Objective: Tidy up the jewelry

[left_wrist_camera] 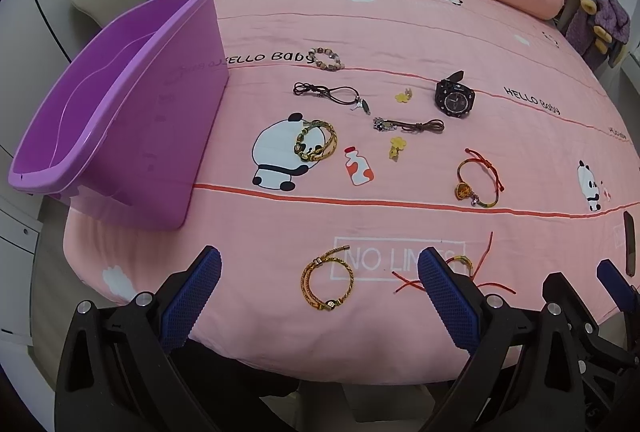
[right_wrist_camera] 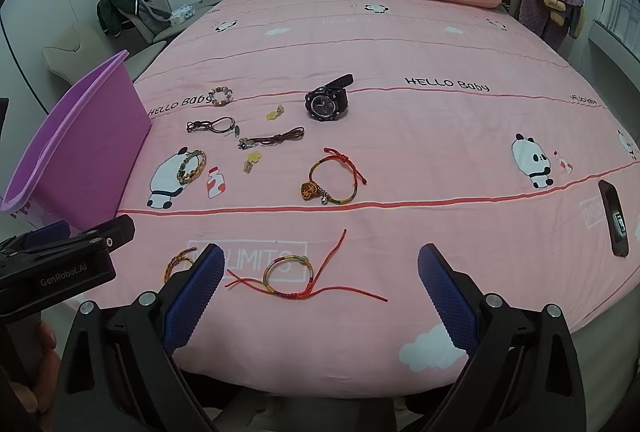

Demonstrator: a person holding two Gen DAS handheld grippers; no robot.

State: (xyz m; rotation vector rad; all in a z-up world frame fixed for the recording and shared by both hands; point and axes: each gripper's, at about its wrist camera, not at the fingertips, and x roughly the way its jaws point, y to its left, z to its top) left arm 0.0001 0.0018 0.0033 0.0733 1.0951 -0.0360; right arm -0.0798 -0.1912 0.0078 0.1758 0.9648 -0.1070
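Left wrist view: left gripper (left_wrist_camera: pixel 318 296) jaws apart, ribbed blue pads, above braided gold bracelet (left_wrist_camera: pixel 328 282) on pink quilted bedspread (left_wrist_camera: pixel 400 32). Right gripper (right_wrist_camera: pixel 320 296) likewise spread over red-corded bracelet (right_wrist_camera: pixel 288 272). Smooth purple plastic bin (left_wrist_camera: pixel 120 104) at left.

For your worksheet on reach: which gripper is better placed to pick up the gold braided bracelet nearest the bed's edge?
Left. The gold braided bracelet lies between the open left gripper fingers; the right gripper frames the red-string bracelet instead.

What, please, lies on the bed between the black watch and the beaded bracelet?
A small yellow flower clip lies between the watch and the beaded bracelet, clearest in the right wrist view.
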